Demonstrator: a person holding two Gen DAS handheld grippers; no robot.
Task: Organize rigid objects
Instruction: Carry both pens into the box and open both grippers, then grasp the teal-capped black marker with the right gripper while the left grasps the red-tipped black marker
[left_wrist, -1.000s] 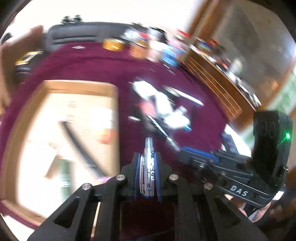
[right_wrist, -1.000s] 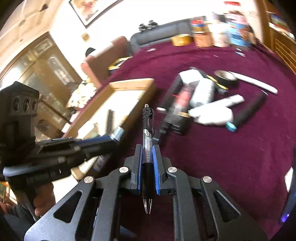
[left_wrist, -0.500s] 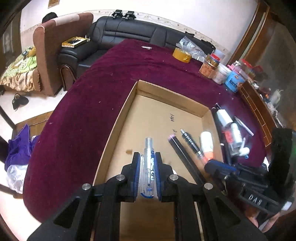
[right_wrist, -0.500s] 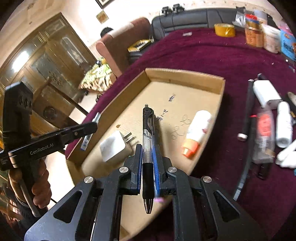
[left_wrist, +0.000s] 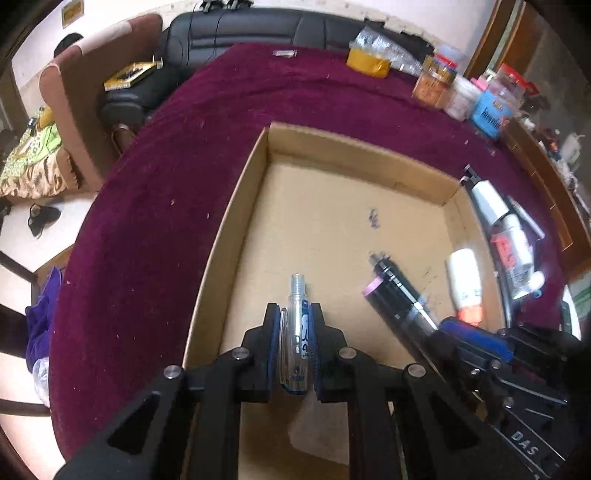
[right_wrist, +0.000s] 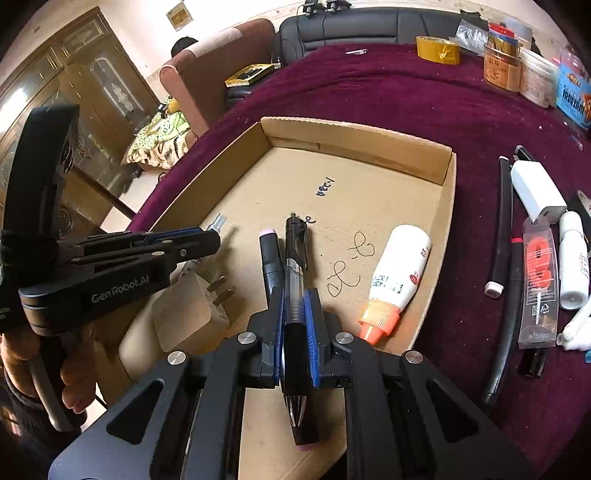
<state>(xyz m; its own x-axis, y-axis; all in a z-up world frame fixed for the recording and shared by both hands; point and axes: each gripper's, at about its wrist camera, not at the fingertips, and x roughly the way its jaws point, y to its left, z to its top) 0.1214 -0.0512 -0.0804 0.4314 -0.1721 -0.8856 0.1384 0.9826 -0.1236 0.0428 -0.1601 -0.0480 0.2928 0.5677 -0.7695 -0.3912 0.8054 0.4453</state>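
my left claw (left_wrist: 293, 350) grips a clear pen (left_wrist: 295, 332) and my right claw (right_wrist: 295, 332) a black pen (right_wrist: 295, 295), both above the cardboard box (right_wrist: 445, 221) mid-counter. released from up here, either could bounce onto the glue bottle (right_wrist: 399, 273).

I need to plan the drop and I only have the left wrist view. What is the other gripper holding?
Observer: The right gripper is shut on a black pen, over the cardboard box.
Operator: Anything in the box hidden below my gripper?
Observer: Yes, a white plug adapter lies beneath the left gripper.
Operator: What's written on the box floor?
Observer: Besides a small number, looping scribbles sit beside the white bottle.
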